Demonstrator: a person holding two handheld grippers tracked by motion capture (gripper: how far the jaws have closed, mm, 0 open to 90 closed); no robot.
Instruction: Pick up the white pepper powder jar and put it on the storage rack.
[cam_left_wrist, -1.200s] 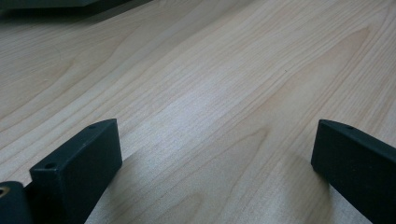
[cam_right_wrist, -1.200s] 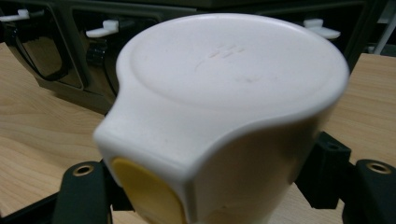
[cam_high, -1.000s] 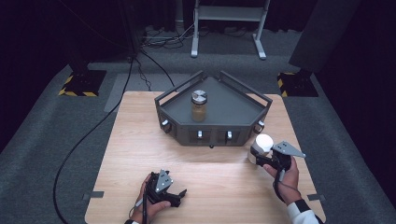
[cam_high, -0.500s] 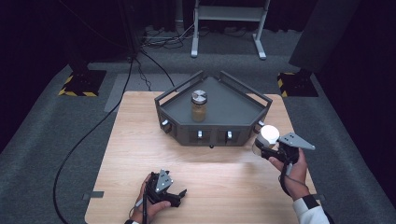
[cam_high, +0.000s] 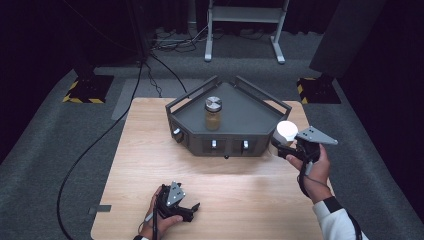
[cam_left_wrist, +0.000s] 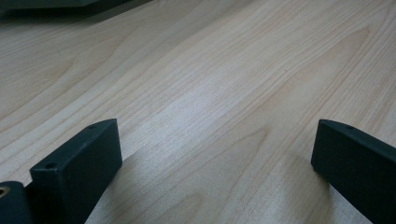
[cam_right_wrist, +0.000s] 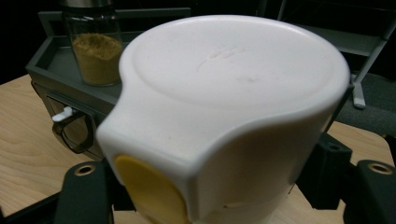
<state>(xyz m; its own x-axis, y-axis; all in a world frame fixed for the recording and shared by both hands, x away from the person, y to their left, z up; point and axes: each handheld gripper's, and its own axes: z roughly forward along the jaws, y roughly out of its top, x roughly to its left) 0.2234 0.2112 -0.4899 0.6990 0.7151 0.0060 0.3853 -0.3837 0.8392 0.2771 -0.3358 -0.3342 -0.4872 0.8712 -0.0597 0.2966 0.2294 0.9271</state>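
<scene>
A white container (cam_high: 287, 131) with a flat white lid and a yellow patch on its side (cam_right_wrist: 233, 107) is held off the table, my right gripper (cam_high: 284, 144) shut on it, just off the right front corner of the grey tray (cam_high: 227, 150). In the right gripper view both black jaws press the container's sides (cam_right_wrist: 210, 186). A glass spice jar (cam_high: 213, 114) with a metal lid and brown powder (cam_right_wrist: 95, 46) stands in the tray. My left gripper (cam_high: 191, 212) rests on the wooden table near the front edge, its jaws wide apart over bare wood (cam_left_wrist: 215, 163).
The tray (cam_right_wrist: 51, 70) has raised rails and small clips on its front wall. A black cable (cam_high: 95, 150) runs off the table's left side across the carpet. A metal stand (cam_high: 245, 30) is beyond the table.
My right gripper has risen with the white container, from table level up beside the tray's right front corner. The left gripper has stayed put.
</scene>
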